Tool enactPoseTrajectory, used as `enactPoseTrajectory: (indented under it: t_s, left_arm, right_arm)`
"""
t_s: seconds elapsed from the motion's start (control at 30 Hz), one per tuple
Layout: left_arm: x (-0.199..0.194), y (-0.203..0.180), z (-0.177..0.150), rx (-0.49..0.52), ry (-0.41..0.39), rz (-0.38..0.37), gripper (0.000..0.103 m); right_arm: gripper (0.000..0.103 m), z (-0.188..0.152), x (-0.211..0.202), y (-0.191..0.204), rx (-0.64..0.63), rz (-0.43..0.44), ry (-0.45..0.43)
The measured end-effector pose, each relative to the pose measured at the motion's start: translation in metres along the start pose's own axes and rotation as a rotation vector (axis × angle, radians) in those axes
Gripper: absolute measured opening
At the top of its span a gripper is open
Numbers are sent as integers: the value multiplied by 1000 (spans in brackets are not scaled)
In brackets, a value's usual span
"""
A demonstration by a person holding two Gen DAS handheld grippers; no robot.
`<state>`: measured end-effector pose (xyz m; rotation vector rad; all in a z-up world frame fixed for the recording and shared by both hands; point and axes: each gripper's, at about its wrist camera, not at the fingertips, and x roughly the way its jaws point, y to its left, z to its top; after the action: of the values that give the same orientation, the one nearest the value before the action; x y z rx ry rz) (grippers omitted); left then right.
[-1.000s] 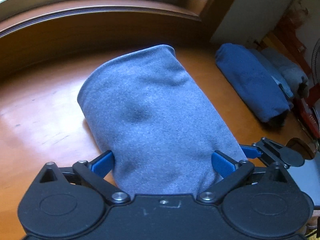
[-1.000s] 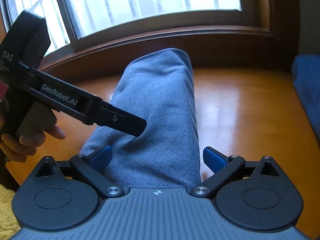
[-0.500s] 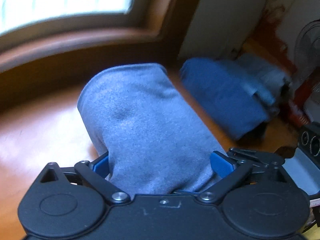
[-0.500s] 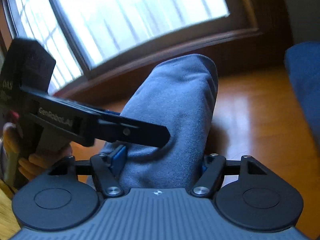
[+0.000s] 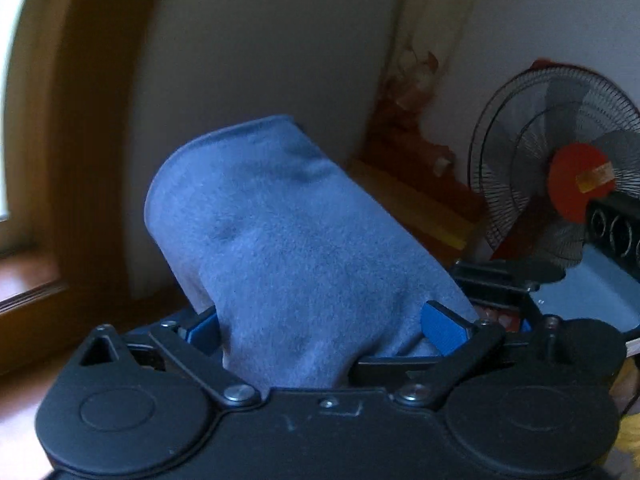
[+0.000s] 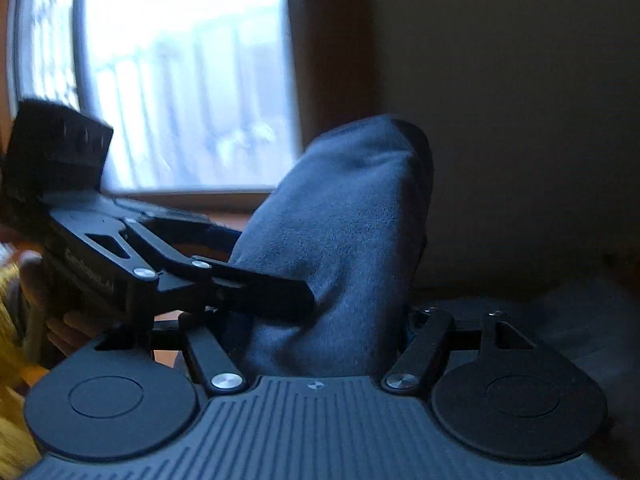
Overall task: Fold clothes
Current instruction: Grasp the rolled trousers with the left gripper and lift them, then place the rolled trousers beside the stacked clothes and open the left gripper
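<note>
A folded grey-blue garment hangs in the air as a thick bundle, clear of the wooden surface. My left gripper is shut on its near end, and a blue pad presses into each side. In the right wrist view the same garment sticks up between the jaws of my right gripper, which is shut on it. The cloth hides that gripper's pads. From the left, the left gripper's finger reaches into the bundle. A hand holds that tool.
A standing fan with a red hub is close on the right, in front of a pale wall. A bright window in a wooden frame lies to the left. Yellow fabric shows at the lower left.
Both grippers have lifted the folded garment off the wooden table and swung it to the right. The right gripper's jaws closed in onto the cloth. The table has dropped out of view; wall and fan appeared.
</note>
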<state>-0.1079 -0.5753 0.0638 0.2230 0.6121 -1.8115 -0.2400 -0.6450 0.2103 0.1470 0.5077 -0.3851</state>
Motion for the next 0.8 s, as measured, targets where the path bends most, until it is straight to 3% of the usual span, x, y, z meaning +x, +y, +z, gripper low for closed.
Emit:
enactPoseTrajectory:
  t_s: [0.07, 0.1, 0.13, 0.2, 0.27, 0.4, 0.5, 0.7, 0.8]
  left_arm:
    - [49, 2, -4, -21, 79, 23, 100]
    - [73, 4, -8, -26, 125, 47, 95]
    - [89, 3, -14, -5, 163, 84, 89]
    - [107, 1, -25, 56, 182, 148, 87]
    - [107, -2, -29, 130, 165, 169, 89]
    - [95, 5, -24, 204, 172, 173, 95]
    - [101, 2, -29, 260, 211, 189, 97]
    - [113, 2, -33, 271, 252, 171, 103]
    - [101, 4, -30, 293, 249, 177, 103]
  right_arm:
    - [76, -6, 18, -34, -27, -47, 79]
    - [77, -15, 35, -49, -26, -91, 139]
    - [77, -25, 53, -64, -22, -139, 201]
    - [78, -46, 77, -81, -12, -233, 258]
    - [79, -51, 71, -75, -60, -254, 187]
    - [80, -47, 33, -35, -189, -435, 53]
    - [83, -50, 7, -22, -164, -431, -35]
    - [83, -66, 57, -19, 7, -541, 60]
    - [83, -61, 55, -2, 42, -575, -7]
